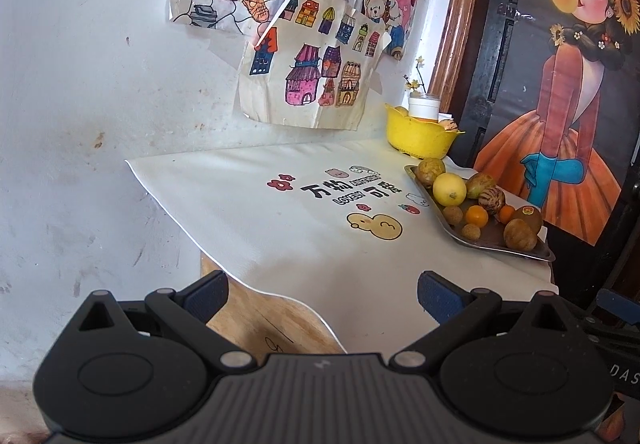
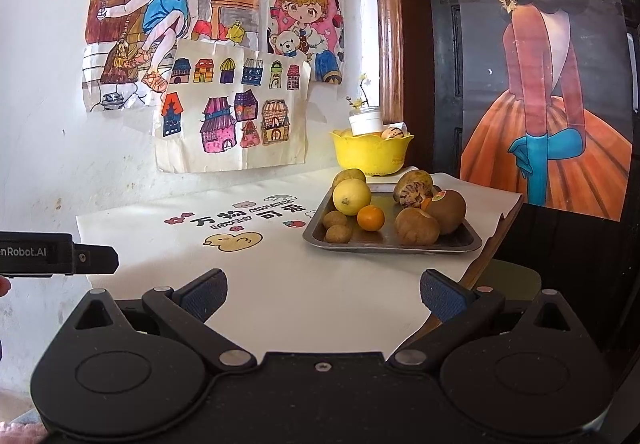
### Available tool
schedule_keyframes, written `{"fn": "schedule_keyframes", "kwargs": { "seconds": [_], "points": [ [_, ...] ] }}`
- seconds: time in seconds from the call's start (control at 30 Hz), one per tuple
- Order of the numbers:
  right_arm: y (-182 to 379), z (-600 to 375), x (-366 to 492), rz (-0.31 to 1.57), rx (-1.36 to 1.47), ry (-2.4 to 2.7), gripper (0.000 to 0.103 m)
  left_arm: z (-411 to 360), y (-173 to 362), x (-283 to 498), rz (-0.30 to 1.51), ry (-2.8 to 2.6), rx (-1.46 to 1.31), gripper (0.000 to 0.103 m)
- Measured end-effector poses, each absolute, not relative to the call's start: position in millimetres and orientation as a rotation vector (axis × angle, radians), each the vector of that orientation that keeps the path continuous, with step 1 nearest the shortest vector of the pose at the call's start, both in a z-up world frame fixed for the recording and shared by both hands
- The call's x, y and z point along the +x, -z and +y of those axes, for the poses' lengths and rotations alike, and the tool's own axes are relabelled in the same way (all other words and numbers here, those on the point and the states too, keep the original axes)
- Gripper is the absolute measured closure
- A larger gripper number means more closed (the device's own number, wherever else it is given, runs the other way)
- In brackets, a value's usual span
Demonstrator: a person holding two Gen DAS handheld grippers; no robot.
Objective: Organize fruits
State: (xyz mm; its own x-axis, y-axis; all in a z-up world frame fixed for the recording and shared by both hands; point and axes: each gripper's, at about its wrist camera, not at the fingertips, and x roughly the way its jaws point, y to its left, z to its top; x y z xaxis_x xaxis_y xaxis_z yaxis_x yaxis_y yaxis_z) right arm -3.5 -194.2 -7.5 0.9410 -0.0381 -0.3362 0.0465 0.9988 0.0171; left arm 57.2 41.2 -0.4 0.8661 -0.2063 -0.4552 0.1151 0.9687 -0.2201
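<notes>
both hand-held grippers hang above the near edge of the tabletop (image 2: 280,304), which is covered by a white printed cloth (image 1: 280,228) bearing cartoon flowers, a yellow duck and black lettering. the left hand-held gripper (image 1: 322,298) has its blue-padded fingers (image 1: 208,298) spread wide with nothing between them; bare wood of the tabletop shows below it where the cloth ends. the right hand-held gripper (image 2: 322,296) is likewise spread wide and holds nothing. in the right wrist view the black body of the left hand-held gripper juts in from the left edge.

the fruits sit well ahead of both grippers, on a rectangular metal tray (image 2: 400,244) toward the far right of the cloth. on the tray: a round yellow lemon (image 2: 352,196), a small orange citrus fruit (image 2: 371,218) just beside it, two small brown round fruits (image 2: 338,228) at the near left corner, a fuzzy brown kiwi with a sticker (image 2: 446,209), a rough brown oval fruit (image 2: 416,227) touching the kiwi in front, a striped cream-and-purple fruit (image 2: 412,193) behind, and a greenish-yellow fruit (image 2: 349,175) at the back left.

behind the tray, against the wall, stands a yellow scalloped plastic bowl (image 2: 372,155). it holds a white jar with small yellow flowers (image 2: 366,121) and at least one more striped fruit (image 2: 394,133); what else lies inside i cannot tell.

coloured children's drawings (image 2: 232,103) are stuck to the white wall, and a poster of a girl in an orange dress (image 2: 552,83) stands to the right.
</notes>
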Motion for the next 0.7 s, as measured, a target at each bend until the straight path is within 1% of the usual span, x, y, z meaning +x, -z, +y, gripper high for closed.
{"fn": "schedule_keyframes", "kwargs": {
  "seconds": [0.7],
  "points": [
    [9.2, -192.2, -3.0, 0.351, 0.022, 0.037, 0.001, 41.7, 0.8, 58.1, 0.498, 0.159, -0.179, 0.0]
  ]
}}
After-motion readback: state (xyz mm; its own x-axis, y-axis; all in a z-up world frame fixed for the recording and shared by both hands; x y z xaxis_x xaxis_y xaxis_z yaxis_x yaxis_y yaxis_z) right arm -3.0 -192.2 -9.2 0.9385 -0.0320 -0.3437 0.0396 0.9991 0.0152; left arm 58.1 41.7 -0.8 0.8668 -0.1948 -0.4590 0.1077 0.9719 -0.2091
